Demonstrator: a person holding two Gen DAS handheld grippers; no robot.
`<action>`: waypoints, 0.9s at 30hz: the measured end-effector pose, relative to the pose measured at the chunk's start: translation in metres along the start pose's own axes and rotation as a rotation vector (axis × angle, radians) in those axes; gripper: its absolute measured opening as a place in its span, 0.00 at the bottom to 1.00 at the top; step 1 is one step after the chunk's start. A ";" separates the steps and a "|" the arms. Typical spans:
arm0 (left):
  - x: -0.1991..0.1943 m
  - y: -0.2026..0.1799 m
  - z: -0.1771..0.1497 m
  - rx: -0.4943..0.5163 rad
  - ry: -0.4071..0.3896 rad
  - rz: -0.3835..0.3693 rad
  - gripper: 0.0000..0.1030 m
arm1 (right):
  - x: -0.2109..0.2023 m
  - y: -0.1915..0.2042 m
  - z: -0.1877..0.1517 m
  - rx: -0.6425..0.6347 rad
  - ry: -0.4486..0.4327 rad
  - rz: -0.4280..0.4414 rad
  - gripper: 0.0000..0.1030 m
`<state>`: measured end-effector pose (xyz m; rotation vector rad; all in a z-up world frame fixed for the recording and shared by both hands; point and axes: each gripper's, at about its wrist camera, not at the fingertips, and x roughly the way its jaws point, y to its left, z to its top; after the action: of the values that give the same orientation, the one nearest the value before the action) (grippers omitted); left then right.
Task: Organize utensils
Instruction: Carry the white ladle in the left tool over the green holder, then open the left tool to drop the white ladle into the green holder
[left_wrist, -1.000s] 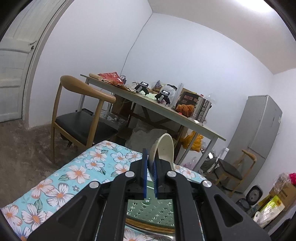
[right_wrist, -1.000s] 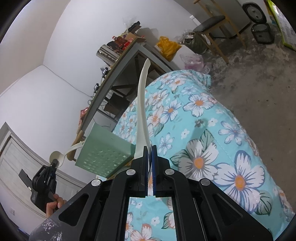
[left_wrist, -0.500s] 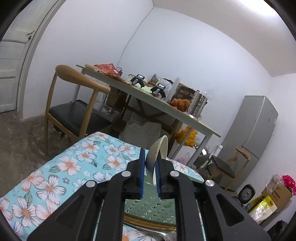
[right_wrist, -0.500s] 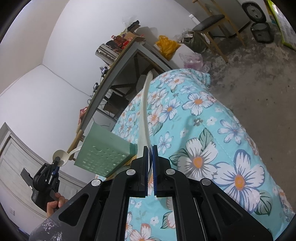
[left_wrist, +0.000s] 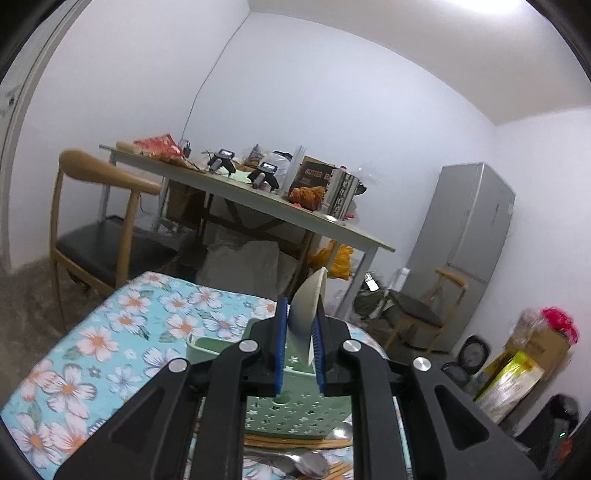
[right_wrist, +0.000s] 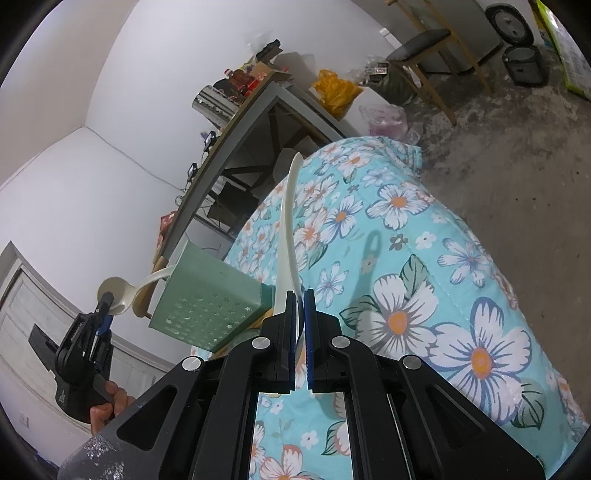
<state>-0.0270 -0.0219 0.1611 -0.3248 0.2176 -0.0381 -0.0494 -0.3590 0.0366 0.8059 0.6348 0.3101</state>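
Observation:
My left gripper holds the bowl of a cream ladle between its blue pads, above the green perforated utensil holder. In the right wrist view the left gripper grips the ladle bowl while the handle enters the green holder. My right gripper is shut on a long cream utensil that points up over the floral cloth. Metal spoons and wooden chopsticks lie below the holder.
The floral tablecloth covers the work table. Behind it stand a cluttered long table, a wooden chair, a grey fridge and another chair. Boxes and bags sit on the floor at right.
The left gripper has moved toward the green holder, the ladle's handle going into it, and its pads have spread wider around the bowl. The right gripper has lowered its cream utensil slightly.

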 end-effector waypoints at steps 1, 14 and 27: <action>0.001 -0.002 -0.001 0.015 -0.003 0.022 0.12 | 0.000 0.000 0.000 0.001 0.002 0.001 0.04; 0.018 -0.005 -0.011 0.055 0.049 0.013 0.20 | 0.001 -0.004 0.002 0.020 0.015 0.014 0.04; 0.013 -0.016 -0.014 0.074 0.035 -0.030 0.40 | 0.004 -0.004 0.001 0.030 0.020 0.018 0.04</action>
<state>-0.0177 -0.0422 0.1510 -0.2537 0.2452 -0.0812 -0.0456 -0.3608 0.0327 0.8391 0.6522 0.3260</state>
